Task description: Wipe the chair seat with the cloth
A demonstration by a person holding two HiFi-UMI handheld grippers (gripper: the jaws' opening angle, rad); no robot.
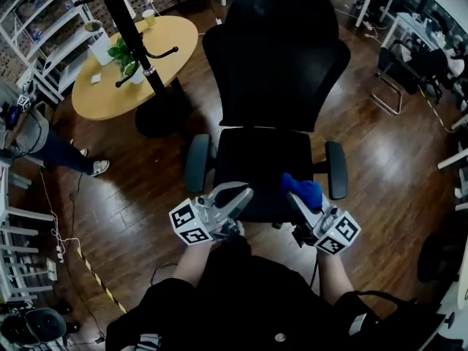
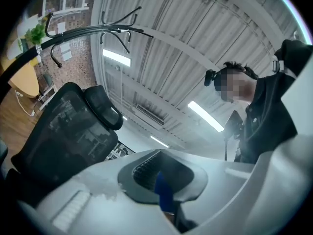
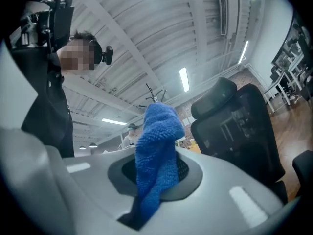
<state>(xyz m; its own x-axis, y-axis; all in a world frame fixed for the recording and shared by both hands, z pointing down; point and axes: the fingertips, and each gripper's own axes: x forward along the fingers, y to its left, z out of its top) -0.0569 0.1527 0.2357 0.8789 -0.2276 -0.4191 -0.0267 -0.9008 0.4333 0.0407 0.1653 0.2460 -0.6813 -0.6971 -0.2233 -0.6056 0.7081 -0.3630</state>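
My right gripper [image 1: 298, 198] has its fingers clamped on the blue cloth [image 3: 155, 146], which bunches above them over the near right corner of the chair seat [image 1: 252, 159]; I can't tell if it's touching yet. My left gripper [image 1: 235, 197] sits at the seat's near left edge, fingers closed together, with a thin blue sliver at their seam that I can't identify. I reckon the move is to lower the cloth flat onto the seat, press lightly and sweep in overlapping passes towards the far side, keeping clear of the armrest [image 1: 336, 168].
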